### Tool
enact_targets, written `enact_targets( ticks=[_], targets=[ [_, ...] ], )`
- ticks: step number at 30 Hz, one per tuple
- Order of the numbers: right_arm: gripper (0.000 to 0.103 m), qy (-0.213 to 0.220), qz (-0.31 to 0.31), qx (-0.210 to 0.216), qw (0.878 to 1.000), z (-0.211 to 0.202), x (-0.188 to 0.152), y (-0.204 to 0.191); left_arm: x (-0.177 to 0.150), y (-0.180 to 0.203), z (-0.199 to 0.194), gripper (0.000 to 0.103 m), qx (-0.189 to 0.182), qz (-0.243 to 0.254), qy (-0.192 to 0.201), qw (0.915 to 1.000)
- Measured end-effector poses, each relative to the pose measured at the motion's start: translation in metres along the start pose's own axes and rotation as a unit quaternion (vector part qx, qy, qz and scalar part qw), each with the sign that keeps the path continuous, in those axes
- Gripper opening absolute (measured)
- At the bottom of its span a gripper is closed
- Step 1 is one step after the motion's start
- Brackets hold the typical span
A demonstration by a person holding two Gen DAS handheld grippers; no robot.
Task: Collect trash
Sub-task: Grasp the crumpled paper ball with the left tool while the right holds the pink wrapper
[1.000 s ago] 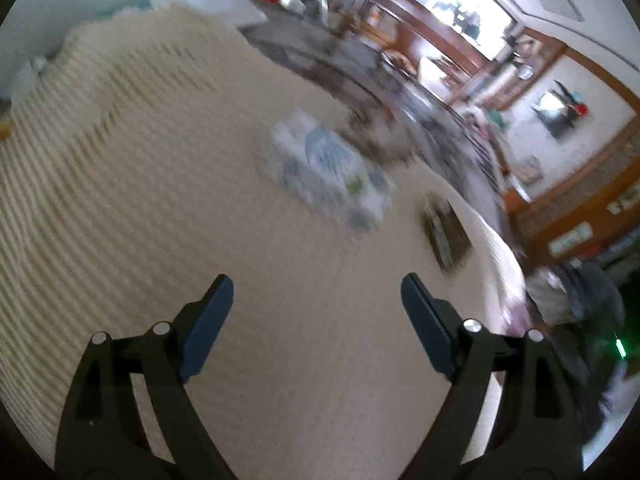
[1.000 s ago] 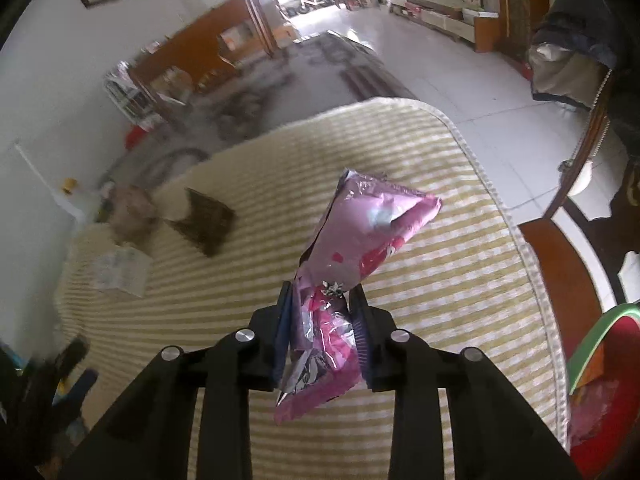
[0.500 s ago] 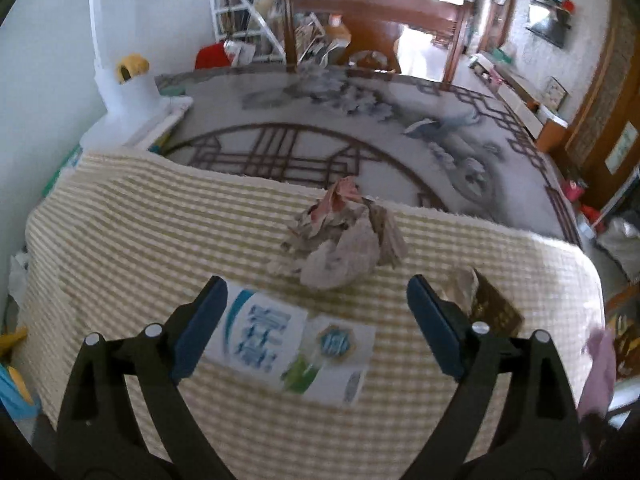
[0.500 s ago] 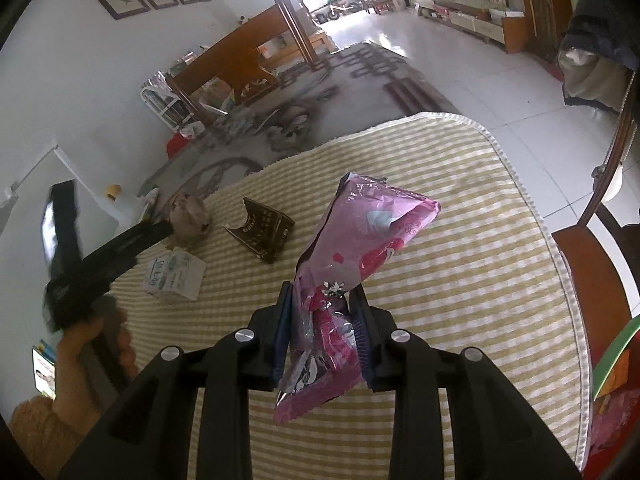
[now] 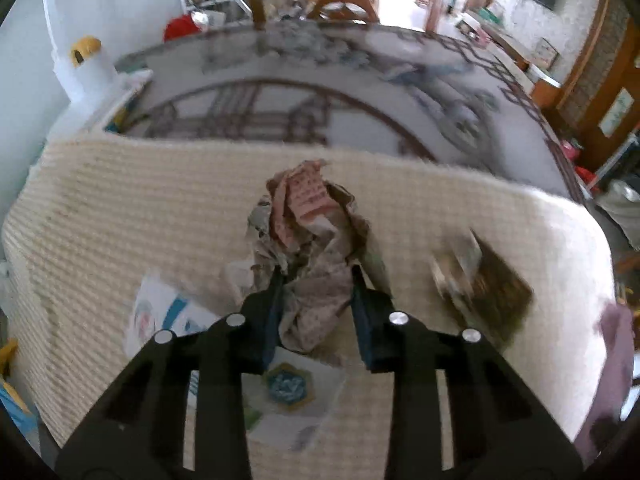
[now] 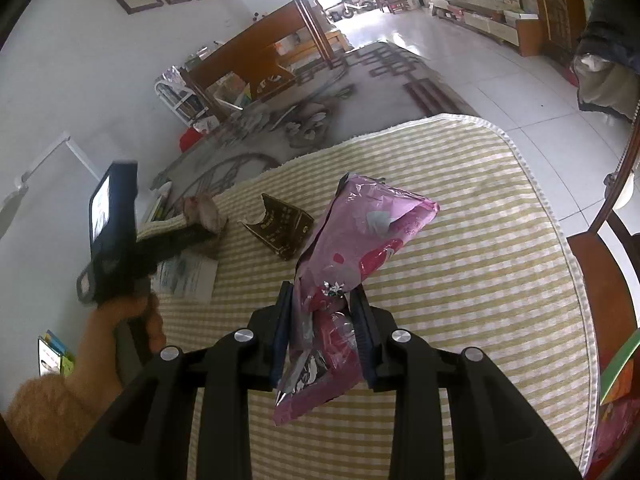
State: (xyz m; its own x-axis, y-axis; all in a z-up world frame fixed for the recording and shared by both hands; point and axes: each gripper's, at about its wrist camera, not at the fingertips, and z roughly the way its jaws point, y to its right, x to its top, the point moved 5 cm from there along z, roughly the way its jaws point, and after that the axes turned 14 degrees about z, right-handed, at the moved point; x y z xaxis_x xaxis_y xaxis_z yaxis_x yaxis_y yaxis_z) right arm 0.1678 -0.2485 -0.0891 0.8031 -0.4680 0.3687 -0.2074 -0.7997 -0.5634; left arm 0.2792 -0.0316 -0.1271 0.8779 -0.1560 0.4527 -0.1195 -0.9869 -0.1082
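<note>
My left gripper [image 5: 318, 280] is shut on a crumpled wad of paper [image 5: 310, 232] over the striped yellow tablecloth [image 5: 120, 208]. A flat white and blue packet [image 5: 288, 392] lies under the gripper. A dark brown wrapper [image 5: 492, 292] lies to its right. My right gripper [image 6: 322, 300] is shut on a pink foil bag [image 6: 360, 236] and holds it above the cloth [image 6: 480, 280]. In the right wrist view the left gripper [image 6: 208, 224] holds the paper wad [image 6: 206, 212] at the far left, beside the brown wrapper [image 6: 280, 232] and the white packet [image 6: 188, 276].
The table's far edge drops to a patterned grey rug [image 5: 320, 100]. A wooden chair [image 6: 608, 272] stands at the table's right edge. A red and green bin [image 6: 616, 412] shows at the lower right. A white lamp base [image 5: 84, 68] stands at the far left.
My left gripper moved forward over the white packet and closed on the crumpled paper wad. My right gripper still holds the pink bag, nearly still.
</note>
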Motion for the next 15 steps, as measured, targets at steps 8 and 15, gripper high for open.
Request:
enact_targets(
  ticks=[8,15],
  targets=[
    [0.029,0.004,0.009,-0.009,1.000,-0.004,0.000,0.008,-0.114,0.035,-0.054,0.030,-0.050,0.072,-0.007,0.9962],
    [0.029,0.000,0.009,-0.023,1.000,-0.011,-0.011,0.018,-0.202,0.056,-0.097,0.030,-0.083,0.054,0.013,0.9950]
  ],
)
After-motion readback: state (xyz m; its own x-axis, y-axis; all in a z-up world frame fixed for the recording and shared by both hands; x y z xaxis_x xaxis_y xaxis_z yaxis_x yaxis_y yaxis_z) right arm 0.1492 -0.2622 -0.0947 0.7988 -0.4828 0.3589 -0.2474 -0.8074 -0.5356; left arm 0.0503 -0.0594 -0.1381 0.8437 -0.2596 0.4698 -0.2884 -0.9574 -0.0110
